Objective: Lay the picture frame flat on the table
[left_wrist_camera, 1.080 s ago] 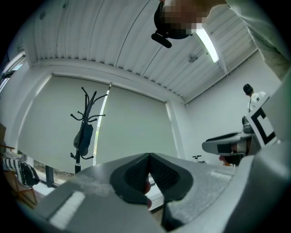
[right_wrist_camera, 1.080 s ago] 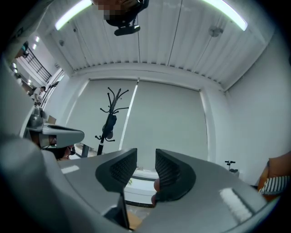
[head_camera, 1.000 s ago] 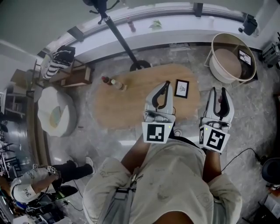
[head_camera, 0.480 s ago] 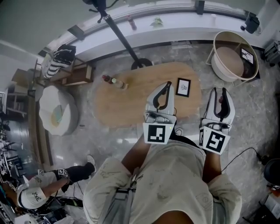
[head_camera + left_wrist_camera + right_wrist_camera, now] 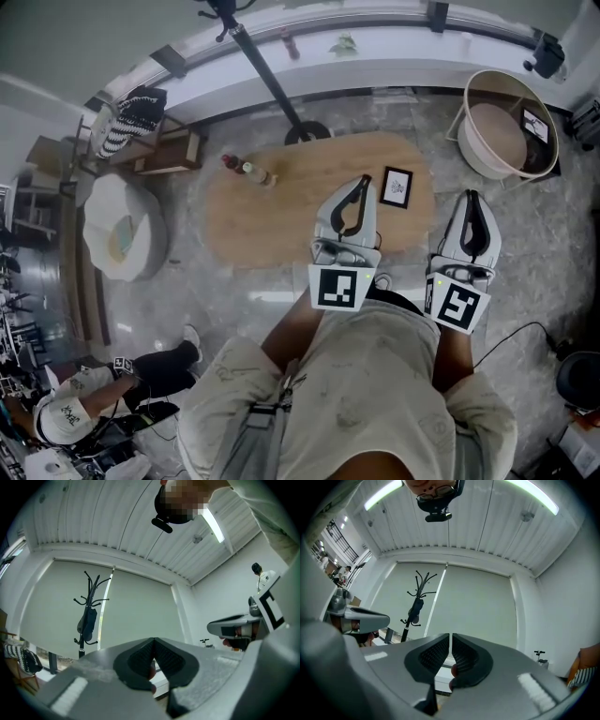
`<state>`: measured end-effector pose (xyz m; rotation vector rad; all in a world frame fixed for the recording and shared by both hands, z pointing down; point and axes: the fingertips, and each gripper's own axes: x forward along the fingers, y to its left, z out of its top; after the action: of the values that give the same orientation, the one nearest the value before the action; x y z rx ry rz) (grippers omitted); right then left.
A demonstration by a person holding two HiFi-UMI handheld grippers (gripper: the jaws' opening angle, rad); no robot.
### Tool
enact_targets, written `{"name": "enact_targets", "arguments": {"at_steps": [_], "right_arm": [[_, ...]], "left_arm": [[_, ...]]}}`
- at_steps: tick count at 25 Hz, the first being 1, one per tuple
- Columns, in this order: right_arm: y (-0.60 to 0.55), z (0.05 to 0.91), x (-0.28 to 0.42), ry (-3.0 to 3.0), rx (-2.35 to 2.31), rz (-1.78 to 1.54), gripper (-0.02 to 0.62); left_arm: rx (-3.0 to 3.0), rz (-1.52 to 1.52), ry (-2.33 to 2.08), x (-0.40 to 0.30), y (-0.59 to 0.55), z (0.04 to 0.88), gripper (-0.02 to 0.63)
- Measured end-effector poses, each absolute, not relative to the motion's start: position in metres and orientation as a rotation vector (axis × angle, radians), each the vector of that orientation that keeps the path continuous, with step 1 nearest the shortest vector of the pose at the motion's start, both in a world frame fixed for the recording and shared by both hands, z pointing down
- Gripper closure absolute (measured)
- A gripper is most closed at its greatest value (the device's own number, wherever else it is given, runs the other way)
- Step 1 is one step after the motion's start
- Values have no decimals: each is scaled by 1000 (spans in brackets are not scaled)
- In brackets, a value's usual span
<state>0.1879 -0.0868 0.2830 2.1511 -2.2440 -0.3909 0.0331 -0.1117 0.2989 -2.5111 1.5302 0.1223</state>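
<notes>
**Where the frame lies from the two grippers**

*Head view.* As seen from above, the small black rectangular picture frame with a white mount (image 5: pixel 397 187) sits on the pale oval wooden table (image 5: pixel 262 225), near its right end. It lies between the two tools, just beyond and to the right of the tip of the left gripper (image 5: pixel 359 182). The right gripper (image 5: pixel 470 197) hangs off the table's end, farther from the frame, so the left is the nearer. The frame's long axis runs away from the person, slightly skewed. Whether it leans or lies flat cannot be told. Its edges look hard and thin, and the tabletop is smooth and matt.

*Left gripper view.* The left gripper (image 5: pixel 153 641) has its ribbed dark pads meeting at the tip, with nothing between them. It faces a black coat stand (image 5: pixel 89 611), and the frame is out of sight.

*Right gripper view.* The right gripper (image 5: pixel 450 637) has just been closing. Only a thin slit remains between its pads, and it is empty.
</notes>
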Motion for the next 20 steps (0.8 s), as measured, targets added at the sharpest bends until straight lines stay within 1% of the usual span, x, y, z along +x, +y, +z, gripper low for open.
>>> {"name": "enact_targets", "arguments": {"at_steps": [4, 20], "right_arm": [[-87, 288, 188, -2253, 2137, -383, 594], [-88, 297, 195, -2234, 2122, -374, 594]], "left_arm": [[-2504, 132, 1537, 34, -111, 300, 601], [-2507, 117, 1528, 43, -111, 304, 601]]}}
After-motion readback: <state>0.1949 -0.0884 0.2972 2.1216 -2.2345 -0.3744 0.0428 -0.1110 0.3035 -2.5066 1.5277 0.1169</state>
